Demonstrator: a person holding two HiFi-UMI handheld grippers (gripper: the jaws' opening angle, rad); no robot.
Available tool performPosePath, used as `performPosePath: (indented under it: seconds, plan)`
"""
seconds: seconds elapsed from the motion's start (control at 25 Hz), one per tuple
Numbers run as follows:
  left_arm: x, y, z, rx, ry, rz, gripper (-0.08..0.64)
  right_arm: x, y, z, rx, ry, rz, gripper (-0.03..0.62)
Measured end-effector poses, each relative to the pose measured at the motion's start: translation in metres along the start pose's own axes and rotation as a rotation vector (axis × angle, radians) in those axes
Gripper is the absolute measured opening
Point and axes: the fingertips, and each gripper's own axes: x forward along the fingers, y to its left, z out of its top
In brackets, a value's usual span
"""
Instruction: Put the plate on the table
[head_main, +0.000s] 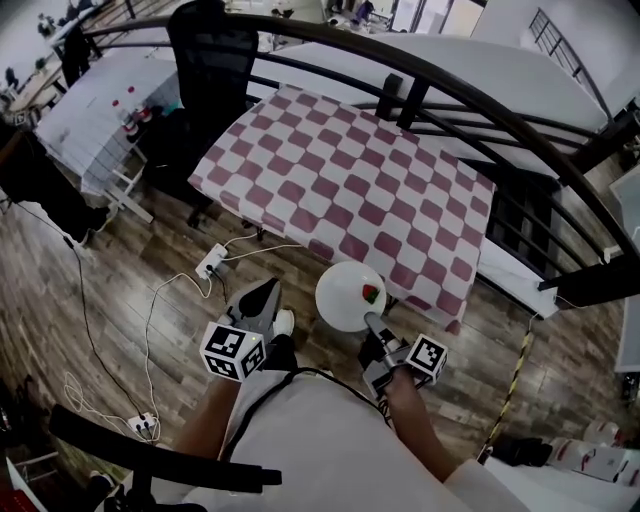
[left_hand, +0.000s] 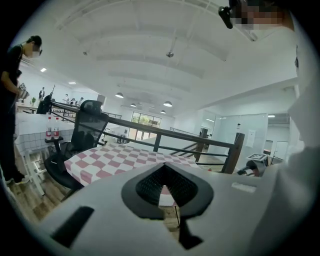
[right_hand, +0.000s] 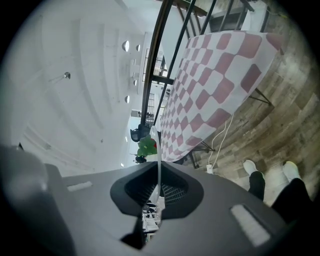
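Observation:
A round white plate (head_main: 350, 296) with a small red and green figure on it hangs over the wooden floor, just short of the near edge of the table (head_main: 350, 180) with its red and white checked cloth. My right gripper (head_main: 374, 328) is shut on the plate's near rim. In the right gripper view the plate (right_hand: 158, 160) shows edge-on as a thin white line between the jaws, which press on it. My left gripper (head_main: 264, 296) is held to the left of the plate, shut and with nothing in it. From the left gripper view the table (left_hand: 120, 157) lies ahead.
A black office chair (head_main: 210, 60) stands at the table's far left corner. A dark curved railing (head_main: 450, 90) runs behind the table. A white power strip (head_main: 212, 262) and cables lie on the floor to the left. A person (left_hand: 12, 100) stands far off to the left.

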Motion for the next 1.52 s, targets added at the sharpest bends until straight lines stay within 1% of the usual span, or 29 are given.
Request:
performPosePath:
  seconds: [0.4,0.64,0.92,1.12,1.52]
  plan:
    - [0.037,0.060,0.040,0.017,0.005,-0.069,0.002,0.070,0.036,0.011,0.002,-0.056,0.019,0.017]
    - [0.054,0.100,0.054,0.014,0.006,-0.098,0.002,0.109,0.050,0.014,0.009,-0.090,0.026,0.017]
    - [0.073,0.115,0.064,0.032,0.001,-0.137,0.002,0.123,0.056,0.022,0.014,-0.137,0.037,0.017]
    - [0.098,0.146,0.078,0.024,0.017,-0.160,0.002,0.154,0.059,0.037,0.039,-0.169,0.020,0.017]
    - [0.131,0.182,0.087,0.017,0.046,-0.179,0.002,0.191,0.066,0.066,0.045,-0.192,-0.002,0.017]
